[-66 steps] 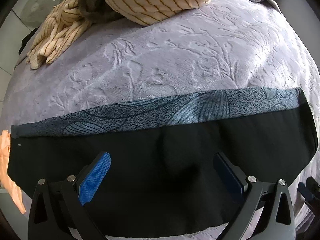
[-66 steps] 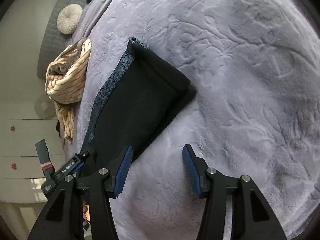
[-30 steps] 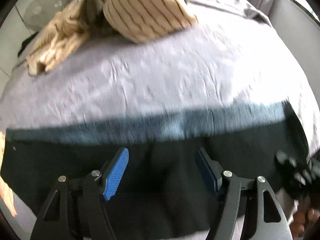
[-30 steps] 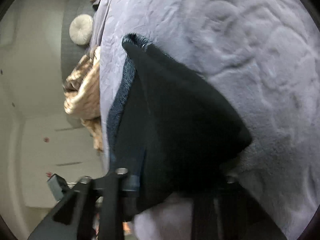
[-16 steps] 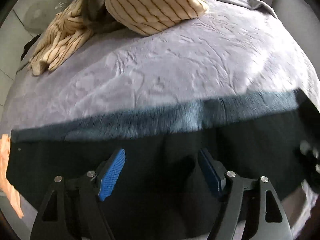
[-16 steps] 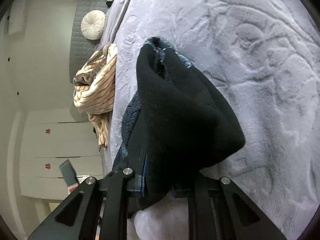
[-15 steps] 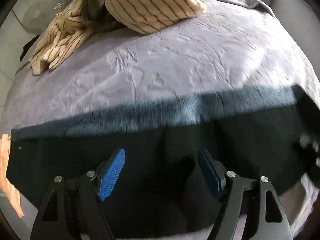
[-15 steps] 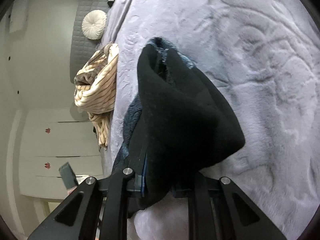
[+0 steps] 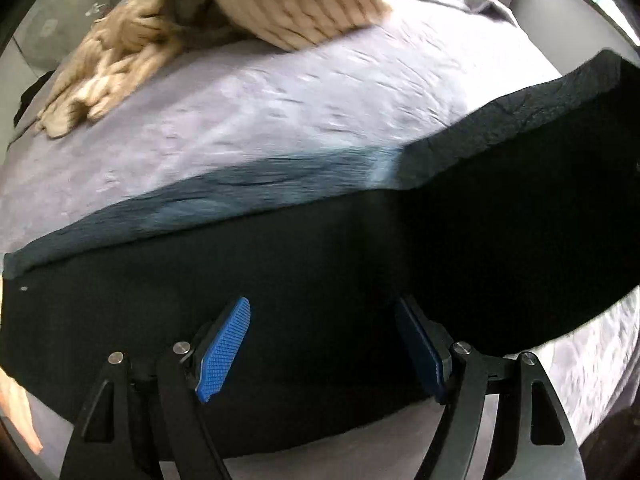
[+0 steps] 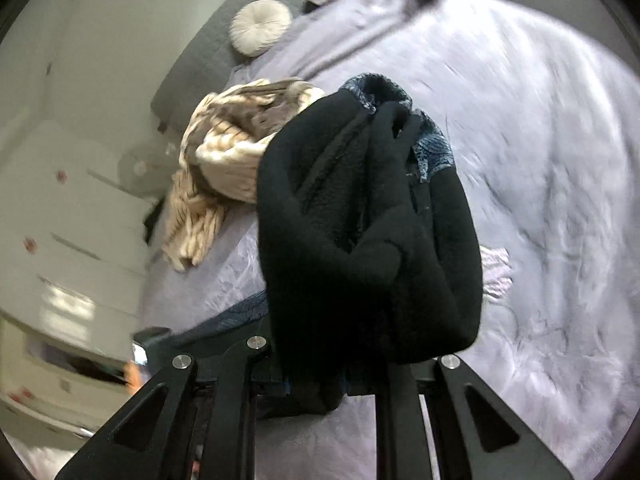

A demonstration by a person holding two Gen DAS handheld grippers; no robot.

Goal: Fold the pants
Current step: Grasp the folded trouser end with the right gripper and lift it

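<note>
- right gripper clamped tight on the pants, that end bunched and lifted off the bed
- left gripper has just widened, hovering over the pants, gripping nothing
- striped blanket at 12 o'clock

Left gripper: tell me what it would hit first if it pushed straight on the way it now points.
Most likely the black pants spread on the lilac bedspread. The left gripper points steeply down at that dark cloth, nothing between its open fingers; how far above it hangs is unclear.
</note>
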